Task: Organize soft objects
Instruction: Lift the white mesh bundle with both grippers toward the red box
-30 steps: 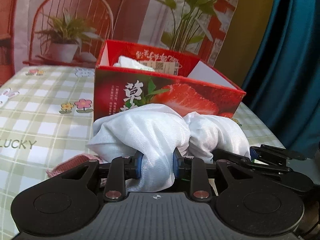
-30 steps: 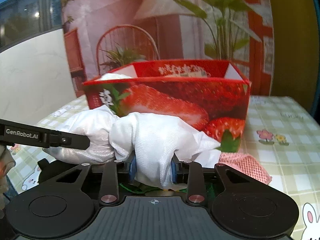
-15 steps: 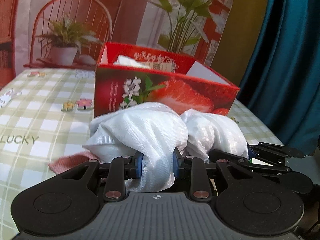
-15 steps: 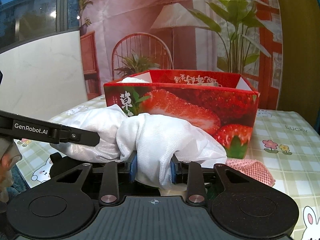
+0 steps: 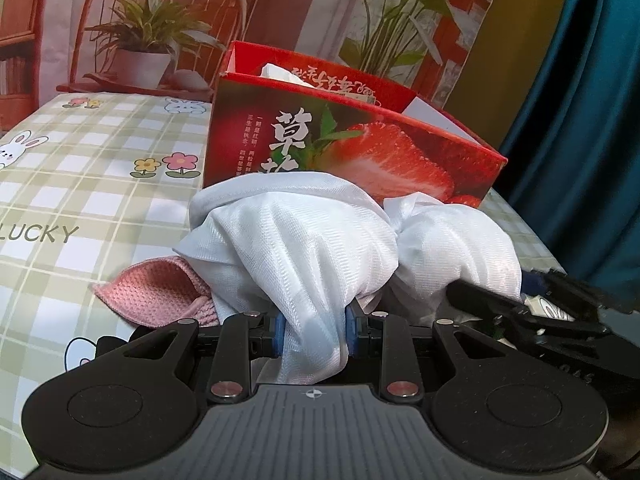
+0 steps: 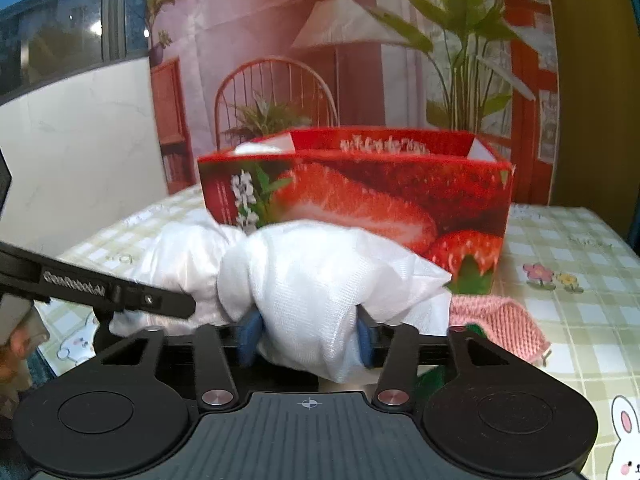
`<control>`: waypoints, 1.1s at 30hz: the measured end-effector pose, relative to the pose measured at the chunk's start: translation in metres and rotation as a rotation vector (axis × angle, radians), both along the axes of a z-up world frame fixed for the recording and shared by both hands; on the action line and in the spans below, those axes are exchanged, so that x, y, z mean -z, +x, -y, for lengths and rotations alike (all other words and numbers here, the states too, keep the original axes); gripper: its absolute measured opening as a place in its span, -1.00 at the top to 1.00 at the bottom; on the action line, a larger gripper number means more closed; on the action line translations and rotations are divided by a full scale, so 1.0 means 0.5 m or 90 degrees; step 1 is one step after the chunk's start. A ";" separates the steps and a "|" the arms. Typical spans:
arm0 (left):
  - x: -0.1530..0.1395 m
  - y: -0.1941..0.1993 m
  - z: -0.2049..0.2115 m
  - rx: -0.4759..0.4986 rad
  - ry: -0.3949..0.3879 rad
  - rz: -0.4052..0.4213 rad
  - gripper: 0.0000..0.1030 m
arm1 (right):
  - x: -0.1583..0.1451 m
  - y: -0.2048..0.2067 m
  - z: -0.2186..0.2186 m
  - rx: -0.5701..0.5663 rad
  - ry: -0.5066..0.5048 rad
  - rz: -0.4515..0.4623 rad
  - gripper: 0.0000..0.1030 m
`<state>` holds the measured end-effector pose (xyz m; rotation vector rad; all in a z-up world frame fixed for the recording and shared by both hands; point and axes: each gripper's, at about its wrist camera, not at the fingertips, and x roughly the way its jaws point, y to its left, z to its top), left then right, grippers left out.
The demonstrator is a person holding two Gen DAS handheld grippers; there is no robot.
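Observation:
A bunched white cloth (image 5: 304,248) is held between both grippers, just in front of the red strawberry box (image 5: 360,152). My left gripper (image 5: 312,336) is shut on one end of the white cloth. My right gripper (image 6: 308,336) is shut on the other end (image 6: 320,280). The red strawberry box (image 6: 360,196) stands open-topped beyond the cloth, with white items inside. A pink knitted cloth (image 5: 156,292) lies on the table under the white cloth; it also shows in the right wrist view (image 6: 500,320).
The table carries a green checked tablecloth (image 5: 80,184) with flowers and rabbits. A printed backdrop with a chair and plants stands behind. A teal curtain (image 5: 580,100) hangs at the right. The other gripper's black body (image 6: 100,292) crosses the left of the right wrist view.
Both grippers have backed away from the box with the white cloth, and the right one has opened wider on it. More of the pink knitted cloth shows beneath.

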<state>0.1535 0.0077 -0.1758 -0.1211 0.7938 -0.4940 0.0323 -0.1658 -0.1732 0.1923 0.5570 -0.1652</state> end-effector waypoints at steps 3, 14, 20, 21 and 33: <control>0.003 0.000 0.001 0.003 0.004 -0.002 0.42 | -0.008 -0.005 0.001 0.010 -0.011 0.023 -0.12; -0.035 -0.016 0.007 0.012 0.018 0.058 0.56 | -0.004 -0.003 0.011 -0.008 0.036 0.012 0.55; -0.118 -0.025 0.004 0.023 0.011 0.150 0.60 | -0.063 0.000 0.013 -0.038 0.002 0.066 0.65; -0.136 -0.025 0.004 0.025 0.010 0.168 0.60 | -0.077 0.000 0.016 -0.042 -0.004 0.079 0.65; -0.288 0.053 0.039 0.047 0.005 0.294 0.60 | -0.253 0.072 0.084 -0.069 -0.074 0.183 0.65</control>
